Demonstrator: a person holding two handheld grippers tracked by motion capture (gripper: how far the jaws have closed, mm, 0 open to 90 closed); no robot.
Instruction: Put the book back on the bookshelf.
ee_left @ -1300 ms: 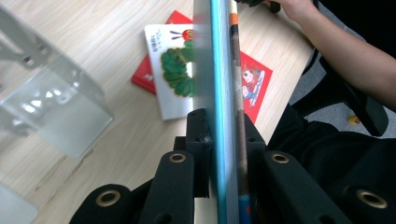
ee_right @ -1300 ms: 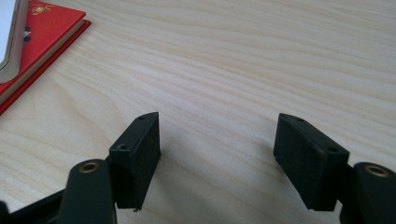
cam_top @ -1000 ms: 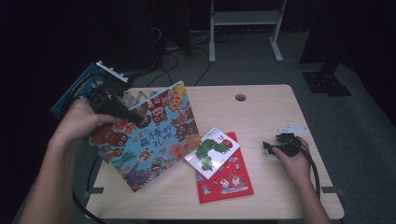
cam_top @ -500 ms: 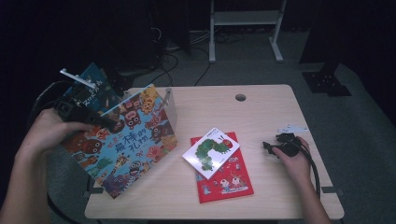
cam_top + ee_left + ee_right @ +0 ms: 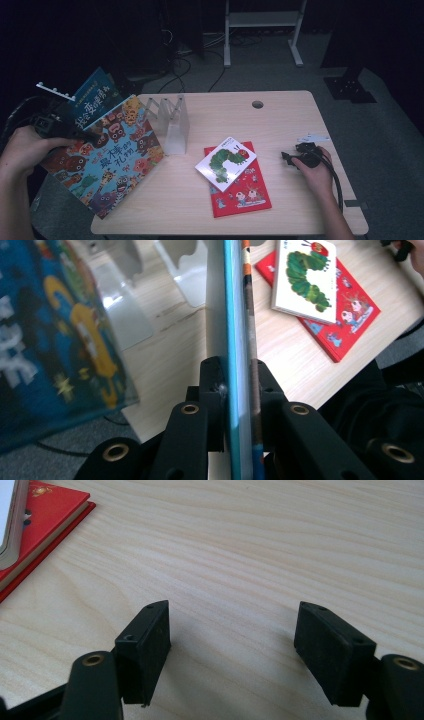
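My left gripper (image 5: 90, 136) is shut on the edge of a large colourful picture book (image 5: 117, 157). I hold it tilted over the table's left edge. In the left gripper view the two jaws (image 5: 239, 375) clamp that picture book (image 5: 239, 315), seen edge-on. A blue book (image 5: 95, 96) stands just behind it, and it appears at the left as the blue book (image 5: 50, 340). A white caterpillar book (image 5: 226, 162) lies on a red book (image 5: 245, 195) at mid-table. My right gripper (image 5: 286, 157) rests on the table's right side, open, and its jaws (image 5: 232, 630) hold only bare wood between them.
A white metal book stand (image 5: 172, 125) stands upright on the wooden table (image 5: 280, 115) beside the colourful book. A round cable hole (image 5: 257, 104) sits near the far edge. A small white part (image 5: 312, 136) lies beyond the right hand. Cables and a rack's legs are on the floor behind.
My left gripper carried the colourful book leftward and slightly down, off the table's middle, uncovering the white book stand. The right gripper stayed still.
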